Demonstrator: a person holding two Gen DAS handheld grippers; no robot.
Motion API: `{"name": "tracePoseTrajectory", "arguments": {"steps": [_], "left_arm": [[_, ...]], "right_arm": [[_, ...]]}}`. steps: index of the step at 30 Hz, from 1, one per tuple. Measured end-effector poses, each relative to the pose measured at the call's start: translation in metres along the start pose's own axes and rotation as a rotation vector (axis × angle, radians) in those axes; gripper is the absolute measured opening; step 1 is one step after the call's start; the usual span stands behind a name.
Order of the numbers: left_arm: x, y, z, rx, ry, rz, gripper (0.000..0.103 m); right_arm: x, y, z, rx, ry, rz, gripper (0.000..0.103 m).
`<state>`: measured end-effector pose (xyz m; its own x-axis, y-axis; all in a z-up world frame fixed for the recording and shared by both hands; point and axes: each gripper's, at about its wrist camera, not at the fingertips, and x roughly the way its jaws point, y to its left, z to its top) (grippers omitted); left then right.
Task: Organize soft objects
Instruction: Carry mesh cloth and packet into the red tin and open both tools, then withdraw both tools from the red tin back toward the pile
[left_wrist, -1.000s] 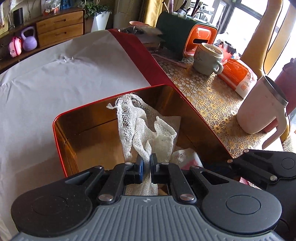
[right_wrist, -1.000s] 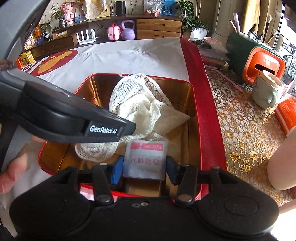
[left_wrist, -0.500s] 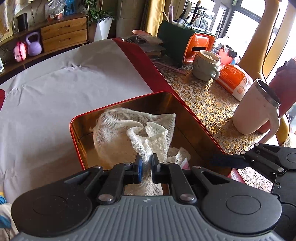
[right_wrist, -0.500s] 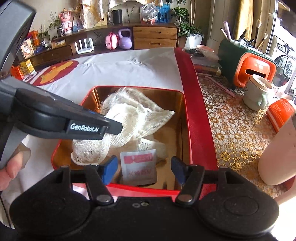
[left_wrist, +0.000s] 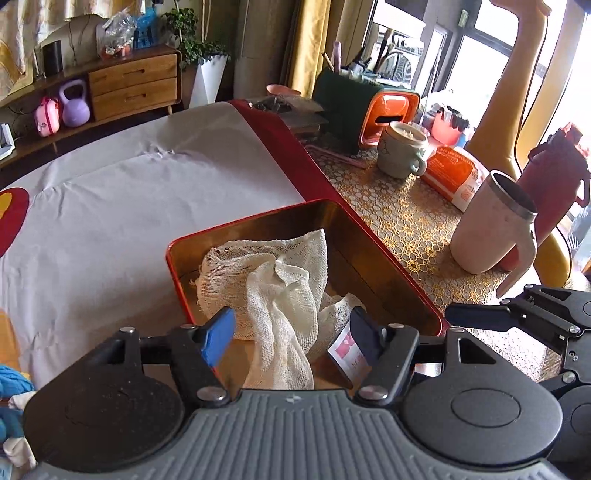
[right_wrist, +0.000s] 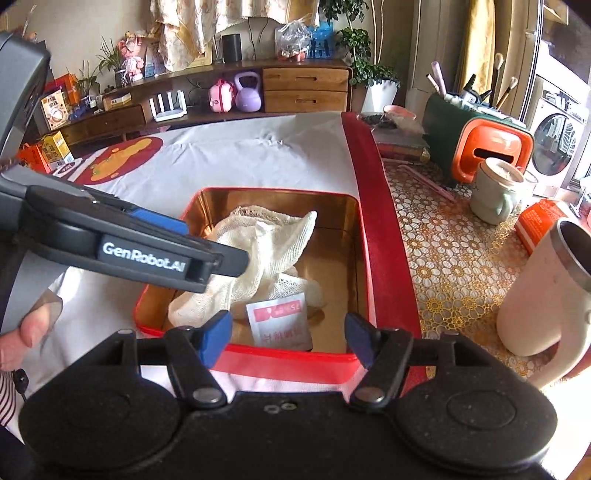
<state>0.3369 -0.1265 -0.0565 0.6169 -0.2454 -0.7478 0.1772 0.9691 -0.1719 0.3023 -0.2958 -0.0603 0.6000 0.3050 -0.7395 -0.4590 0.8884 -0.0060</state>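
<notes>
Gauze cloth (left_wrist: 273, 273) & sachet (right_wrist: 280, 325) in tin (right_wrist: 364, 258), both tools just opened

The tin (right_wrist: 364, 258) is glossy metal, red outside and mirror-gold within. The gauze cloth (left_wrist: 273, 280) is rough, open-weave cotton (matt, off-white). The sachet (right_wrist: 280, 325) looks smooth. A matt white sheet (left_wrist: 129, 206) covers the bench.

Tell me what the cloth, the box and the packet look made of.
Cloth: open-weave cotton gauze by its look, matte off-white, mesh visible, limp folds.
Box: likely tin, glossy red outside, mirror-like gold inside.
Packet: seems a paper or foil sachet, flat, pink print.
</notes>
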Motion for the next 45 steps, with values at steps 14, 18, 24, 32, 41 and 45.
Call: {"name": "tracePoseTrajectory", "arguments": {"steps": [14, 18, 24, 32, 41, 45], "left_arm": [[-0.090, 0.028, -0.029, -0.029, -0.098, 0.019, 0.078], [-0.116, 0.036, -0.040, -0.031, -0.122, 0.028, 0.079], [-0.155, 0.050, -0.061, -0.033, -0.174, 0.053, 0.083], [-0.188, 0.077, -0.086, -0.057, -0.194, 0.088, 0.084], [-0.219, 0.118, -0.114, -0.112, -0.224, 0.104, 0.092], [-0.229, 0.139, -0.124, -0.148, -0.250, 0.100, 0.103]], "right_arm": [[-0.053, 0.024, -0.003, 0.031, -0.094, 0.047, 0.081], [-0.065, 0.039, -0.003, 0.031, -0.119, 0.062, 0.085], [-0.078, 0.066, -0.003, 0.016, -0.155, 0.076, 0.091], [-0.084, 0.101, 0.000, 0.022, -0.185, 0.136, 0.099], [-0.081, 0.145, 0.000, -0.005, -0.193, 0.196, 0.102], [-0.078, 0.164, -0.002, -0.026, -0.185, 0.212, 0.102]]}}
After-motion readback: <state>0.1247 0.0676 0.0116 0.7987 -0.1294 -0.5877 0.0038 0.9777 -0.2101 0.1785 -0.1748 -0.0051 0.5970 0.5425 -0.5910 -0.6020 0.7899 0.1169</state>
